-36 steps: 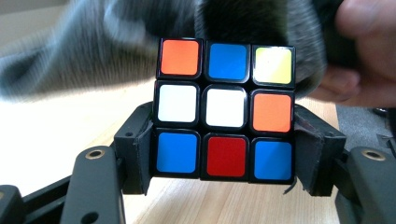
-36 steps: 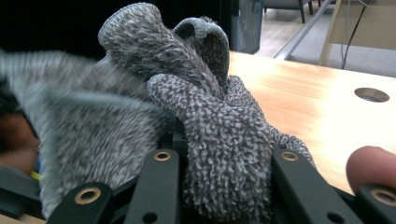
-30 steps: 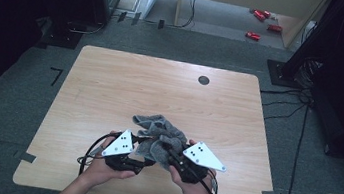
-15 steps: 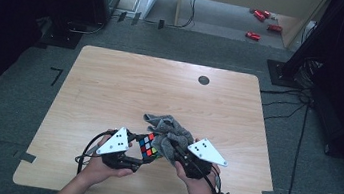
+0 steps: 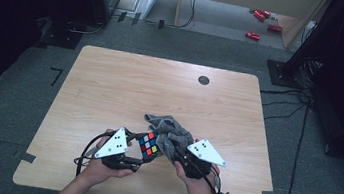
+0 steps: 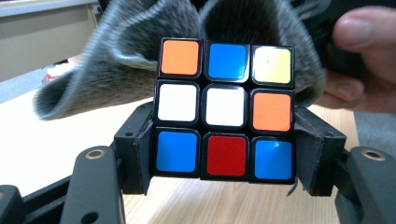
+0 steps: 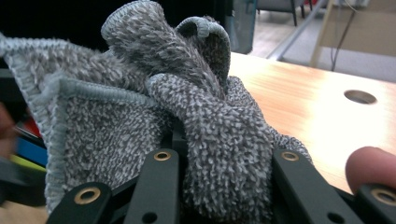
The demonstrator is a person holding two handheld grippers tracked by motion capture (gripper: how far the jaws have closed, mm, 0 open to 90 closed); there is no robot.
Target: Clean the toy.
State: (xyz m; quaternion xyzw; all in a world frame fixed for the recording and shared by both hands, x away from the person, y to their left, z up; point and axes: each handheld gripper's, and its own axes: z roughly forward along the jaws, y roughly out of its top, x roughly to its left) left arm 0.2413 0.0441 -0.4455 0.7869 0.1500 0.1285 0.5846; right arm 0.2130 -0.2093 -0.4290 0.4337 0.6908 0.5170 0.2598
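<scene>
Left gripper (image 6: 224, 186): clamped on the puzzle cube (image 6: 226, 114).
Right gripper (image 7: 219, 186): squeezing the grey cloth (image 7: 154, 116).
Risk: hard rubbing could push the cube out.

Puzzle cube (image 6: 225, 115): glossy plastic, smooth coloured stickers on black body. Cloth (image 7: 140, 112): grey looped terry, rough and matt, with stitched hem. Table (image 5: 126, 86): light wood-grain top, smooth, slight sheen. Gripper jaws: matt black plastic with brass-coloured rivets.
</scene>
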